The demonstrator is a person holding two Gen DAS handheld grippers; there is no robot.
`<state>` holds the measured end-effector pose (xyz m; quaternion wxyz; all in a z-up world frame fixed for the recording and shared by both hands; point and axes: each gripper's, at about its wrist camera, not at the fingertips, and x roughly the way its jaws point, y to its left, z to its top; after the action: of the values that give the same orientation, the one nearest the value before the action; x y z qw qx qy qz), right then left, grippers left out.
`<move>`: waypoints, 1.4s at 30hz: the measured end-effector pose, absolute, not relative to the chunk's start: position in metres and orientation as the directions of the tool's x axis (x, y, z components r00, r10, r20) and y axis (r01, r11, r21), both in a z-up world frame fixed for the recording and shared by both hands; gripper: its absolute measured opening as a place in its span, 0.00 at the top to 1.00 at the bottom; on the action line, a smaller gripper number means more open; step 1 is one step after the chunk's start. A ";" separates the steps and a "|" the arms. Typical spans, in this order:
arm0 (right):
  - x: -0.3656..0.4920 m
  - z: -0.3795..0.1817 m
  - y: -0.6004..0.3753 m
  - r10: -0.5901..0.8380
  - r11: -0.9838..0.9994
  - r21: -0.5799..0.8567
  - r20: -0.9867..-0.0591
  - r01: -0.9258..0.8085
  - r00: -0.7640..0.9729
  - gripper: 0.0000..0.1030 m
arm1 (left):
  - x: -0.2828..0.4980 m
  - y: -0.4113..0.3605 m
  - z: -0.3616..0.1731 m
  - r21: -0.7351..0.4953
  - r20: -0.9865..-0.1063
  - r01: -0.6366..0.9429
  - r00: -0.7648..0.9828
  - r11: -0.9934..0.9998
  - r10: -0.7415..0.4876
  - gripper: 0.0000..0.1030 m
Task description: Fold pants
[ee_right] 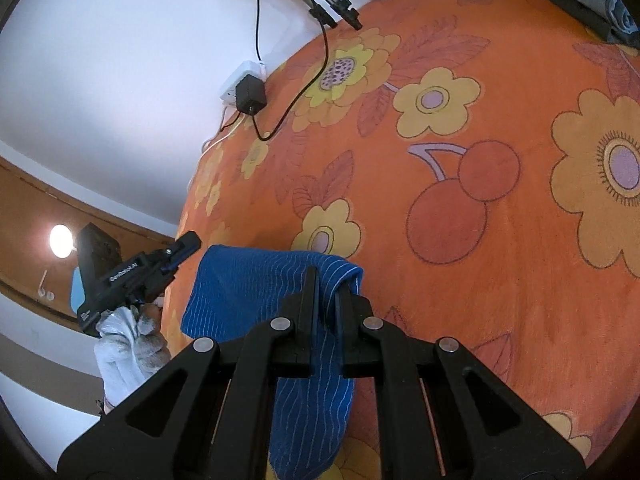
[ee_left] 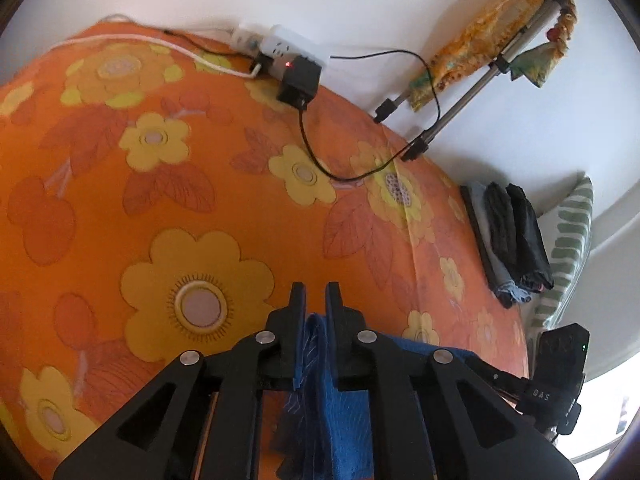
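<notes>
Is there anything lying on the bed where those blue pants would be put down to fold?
Nothing visible. Both tongs, left and right, already grip the blue pants, and the orange bedspread ahead is bare. The black cable and folded dark clothes lie at the far edges.

Floral bedspread (ee_left: pixel 240 208) under folded clothes (ee_left: pixel 512 240)
</notes>
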<state>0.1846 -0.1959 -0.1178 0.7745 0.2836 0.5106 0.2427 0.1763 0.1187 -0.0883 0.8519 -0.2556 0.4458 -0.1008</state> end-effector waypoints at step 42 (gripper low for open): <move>0.143 -0.109 -0.164 0.486 0.873 0.410 -0.769 -0.263 0.415 0.47 | 0.143 0.052 -0.109 -0.259 -0.814 0.162 0.494 0.952 -0.306 0.53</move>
<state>0.1435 -0.1639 -0.1086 0.8335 0.1133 0.4919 0.2247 0.1427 0.0524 -0.1091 0.8611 -0.0740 0.4843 -0.1359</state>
